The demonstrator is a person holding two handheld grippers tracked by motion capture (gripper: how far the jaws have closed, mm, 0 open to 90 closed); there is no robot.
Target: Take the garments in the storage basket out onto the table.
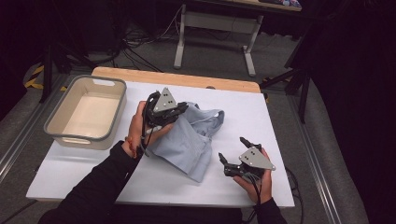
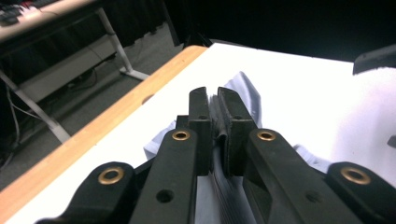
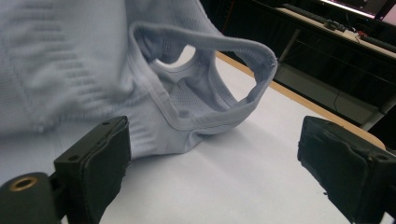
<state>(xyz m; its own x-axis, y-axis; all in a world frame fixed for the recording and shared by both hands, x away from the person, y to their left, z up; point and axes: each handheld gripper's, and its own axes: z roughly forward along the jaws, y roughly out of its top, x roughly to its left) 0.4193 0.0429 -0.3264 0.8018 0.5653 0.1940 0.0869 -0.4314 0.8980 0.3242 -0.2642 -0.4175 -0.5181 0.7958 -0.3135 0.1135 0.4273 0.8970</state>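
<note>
A light blue garment (image 1: 187,140) lies bunched in the middle of the white table (image 1: 261,116), its upper left part lifted. My left gripper (image 1: 180,109) is shut on that raised fold; in the left gripper view the jaws pinch a thin layer of the garment (image 2: 243,86) at my left gripper (image 2: 217,100). My right gripper (image 1: 232,150) stands open just right of the cloth, close to the table's front right. In the right gripper view the wide-apart jaws of my right gripper (image 3: 212,154) frame the garment's (image 3: 84,60) ribbed collar loop, with nothing between the pads.
A grey plastic bin (image 1: 60,119) with nothing in it sits at the table's left edge. The table's far edge is a wooden strip (image 1: 177,78). Beyond it stand a desk frame (image 1: 215,32) and cables on the floor.
</note>
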